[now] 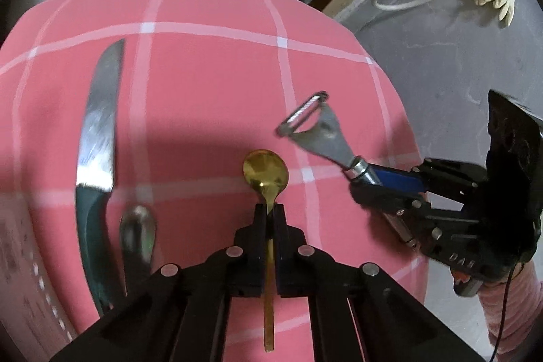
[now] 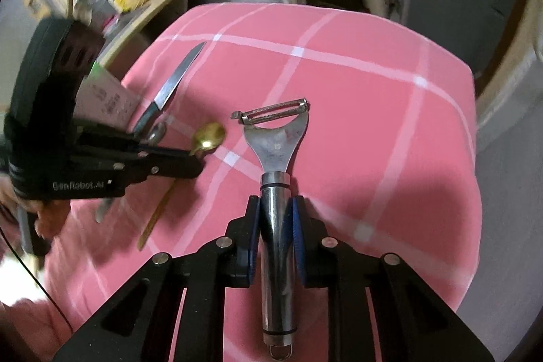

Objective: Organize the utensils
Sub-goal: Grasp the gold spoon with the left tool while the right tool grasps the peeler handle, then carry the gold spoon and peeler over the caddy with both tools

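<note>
L gripper [image 1: 270, 209] clamped on gold spoon [image 1: 265, 171] neck, R gripper [image 2: 275, 206] clamped on peeler [image 2: 275, 138] handle. Knife [image 1: 98, 138] + silver spoon [image 1: 137, 233] lying on pink cloth [image 1: 210, 83] at left.

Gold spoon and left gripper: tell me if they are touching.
Touching. The left wrist view shows the left gripper with both fingers closed against the gold spoon at its thin handle, no gap either side.

Black tongs [image 2: 198, 160] marked "GenRobot.AI", silver screws, blue pads [image 2: 298, 246], pink sleeve [image 1: 509, 304].
</note>
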The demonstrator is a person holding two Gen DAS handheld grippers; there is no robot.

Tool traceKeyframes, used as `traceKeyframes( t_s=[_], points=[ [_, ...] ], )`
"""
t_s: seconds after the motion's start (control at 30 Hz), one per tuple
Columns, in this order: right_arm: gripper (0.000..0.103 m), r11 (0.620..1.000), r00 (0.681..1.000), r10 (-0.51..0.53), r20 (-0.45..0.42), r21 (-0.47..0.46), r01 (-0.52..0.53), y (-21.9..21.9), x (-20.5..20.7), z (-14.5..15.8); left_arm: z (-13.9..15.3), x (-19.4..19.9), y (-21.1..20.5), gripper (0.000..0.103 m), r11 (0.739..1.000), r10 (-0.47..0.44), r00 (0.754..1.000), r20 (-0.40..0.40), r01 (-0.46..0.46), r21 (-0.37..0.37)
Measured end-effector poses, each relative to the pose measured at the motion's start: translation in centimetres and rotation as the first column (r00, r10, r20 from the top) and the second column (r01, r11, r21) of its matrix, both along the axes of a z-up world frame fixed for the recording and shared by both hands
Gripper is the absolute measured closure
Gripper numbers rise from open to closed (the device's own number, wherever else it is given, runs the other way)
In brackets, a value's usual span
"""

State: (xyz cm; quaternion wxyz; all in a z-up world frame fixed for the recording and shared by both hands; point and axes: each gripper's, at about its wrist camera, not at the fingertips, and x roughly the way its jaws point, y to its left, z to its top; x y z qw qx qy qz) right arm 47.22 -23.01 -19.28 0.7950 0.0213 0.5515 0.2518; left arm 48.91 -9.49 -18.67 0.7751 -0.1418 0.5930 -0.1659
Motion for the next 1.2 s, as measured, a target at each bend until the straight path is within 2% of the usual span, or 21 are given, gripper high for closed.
traceKeyframes(
  t_s=[0.13,0.2,0.27,0.47,0.67,0.8,0.97,1.07,1.2],
  points=[
    [0.087,0.989,0.995,-0.104,-0.003,0.102,0.104,-1.5,-2.2,-0.1,1.2,-2.3,0.5,0.099,0.998,0.053,0.995,0.08,-0.052,-0.021],
    [0.087,0.977,0.988,-0.152,-0.019,0.15,0.153,-2.0,-3.4,-0.4,2.4,-3.4,0.7,0.099,0.997,0.073,0.988,0.139,-0.072,-0.012],
    [0.087,0.964,0.983,-0.181,-0.041,0.192,0.186,-2.0,-4.2,-0.8,3.2,-4.0,0.8,0.099,0.996,0.086,0.982,0.166,-0.084,-0.016],
    [0.087,0.883,0.955,-0.287,-0.07,0.367,0.292,-2.1,-7.1,-1.2,5.8,-5.4,1.9,0.099,0.993,0.113,0.969,0.221,-0.105,-0.045],
    [0.087,0.81,0.919,-0.392,0.048,0.491,0.32,-0.9,-9.5,1.7,9.8,-7.0,3.7,0.099,0.988,0.148,0.94,0.307,-0.13,-0.079],
    [0.087,0.78,0.89,-0.428,0.155,0.561,0.278,0.8,-9.8,5.1,13.9,-8.4,5.3,0.099,0.982,0.185,0.902,0.39,-0.16,-0.096],
    [0.087,0.766,0.855,-0.441,0.273,0.611,0.2,2.3,-8.9,9.7,19.4,-9.8,9.1,0.099,0.971,0.239,0.835,0.497,-0.214,-0.107],
    [0.087,0.764,0.833,-0.438,0.339,0.628,0.146,4.6,-8.2,12.1,21.6,-10.0,11.6,0.099,0.963,0.261,0.792,0.552,-0.25,-0.097],
    [0.087,0.765,0.8,-0.43,0.419,0.64,0.076,8.3,-7.7,14.8,22.9,-10.2,14.8,0.099,0.95,0.288,0.74,0.608,-0.299,-0.086]
  ],
)
